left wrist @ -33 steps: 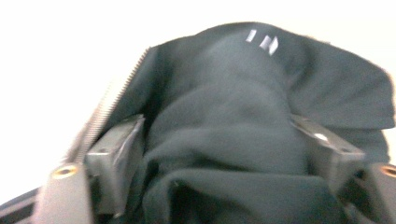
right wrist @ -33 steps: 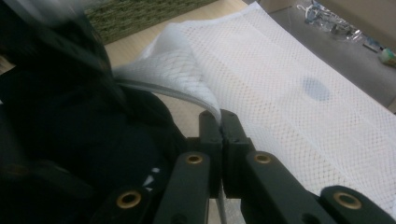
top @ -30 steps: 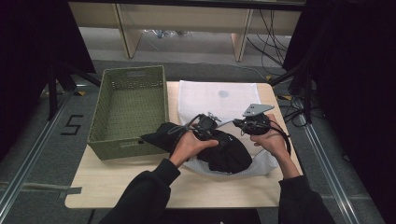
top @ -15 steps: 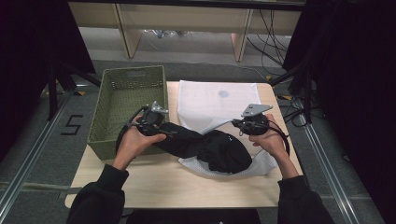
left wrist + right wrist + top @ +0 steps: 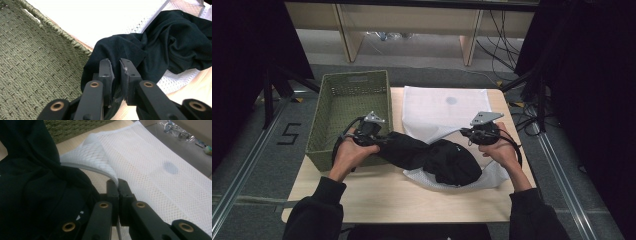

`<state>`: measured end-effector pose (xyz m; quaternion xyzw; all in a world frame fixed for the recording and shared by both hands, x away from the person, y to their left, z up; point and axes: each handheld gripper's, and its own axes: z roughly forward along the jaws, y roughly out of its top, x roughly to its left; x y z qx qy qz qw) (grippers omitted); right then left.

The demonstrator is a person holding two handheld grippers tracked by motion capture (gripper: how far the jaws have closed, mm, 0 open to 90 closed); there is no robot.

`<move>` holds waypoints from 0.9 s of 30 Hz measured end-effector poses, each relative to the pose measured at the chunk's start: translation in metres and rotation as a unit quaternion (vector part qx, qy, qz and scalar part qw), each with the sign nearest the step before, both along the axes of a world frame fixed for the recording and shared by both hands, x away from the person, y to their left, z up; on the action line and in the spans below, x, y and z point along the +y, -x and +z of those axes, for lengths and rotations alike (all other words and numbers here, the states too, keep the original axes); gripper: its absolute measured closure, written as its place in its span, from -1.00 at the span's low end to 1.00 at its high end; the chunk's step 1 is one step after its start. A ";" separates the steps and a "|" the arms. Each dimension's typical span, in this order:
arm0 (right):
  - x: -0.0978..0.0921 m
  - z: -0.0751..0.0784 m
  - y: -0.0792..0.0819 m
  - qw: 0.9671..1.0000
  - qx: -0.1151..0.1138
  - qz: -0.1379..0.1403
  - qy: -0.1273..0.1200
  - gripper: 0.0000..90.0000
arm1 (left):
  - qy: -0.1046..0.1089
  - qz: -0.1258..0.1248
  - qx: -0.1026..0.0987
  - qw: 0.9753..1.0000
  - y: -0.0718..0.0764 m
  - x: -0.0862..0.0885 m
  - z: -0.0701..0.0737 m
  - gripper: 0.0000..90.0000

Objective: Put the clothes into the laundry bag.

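Left claw [image 5: 116, 75] pinches the black garment [image 5: 432, 155] near the basket [image 5: 328, 119]; right claw [image 5: 118, 195] pinches the mesh bag [image 5: 155, 170]; pull slowly, keeping the bag mouth held wide

The garment [image 5: 432, 155] lies on the mesh bag [image 5: 437, 107], right of the basket [image 5: 332, 120].

A single readable mark appears in the high view: a black numeral 5 [image 5: 289, 134] on the grey floor, well to the left of the left gripper [image 5: 368, 131] and beyond the desk's edge. No other text, label or brand can be read in the high view or either gripper view.
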<state>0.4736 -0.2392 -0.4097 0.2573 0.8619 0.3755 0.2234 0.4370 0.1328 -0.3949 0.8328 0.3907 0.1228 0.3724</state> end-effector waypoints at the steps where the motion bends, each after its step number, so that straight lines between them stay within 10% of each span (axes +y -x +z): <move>1: 0.000 0.000 0.000 1.000 0.002 -0.002 0.000 1.00 | 0.000 0.000 0.000 1.000 0.000 0.000 0.000 0.78; 14: 0.000 -0.001 0.000 1.000 0.001 0.000 0.000 1.00 | 0.003 -0.032 -0.060 0.998 0.019 -0.019 0.027 0.96; 21: 0.001 -0.001 0.001 1.000 0.004 -0.007 -0.004 1.00 | 0.038 -0.144 -0.083 0.985 0.048 -0.095 0.047 0.97; 23: 0.001 0.000 0.000 1.000 0.001 -0.003 -0.001 1.00 | 0.037 -0.185 -0.060 0.980 0.044 -0.140 0.033 0.97; 27: -0.001 0.001 0.000 1.000 -0.003 0.002 -0.005 1.00 | 0.033 -0.203 -0.034 0.978 0.025 -0.183 0.003 0.96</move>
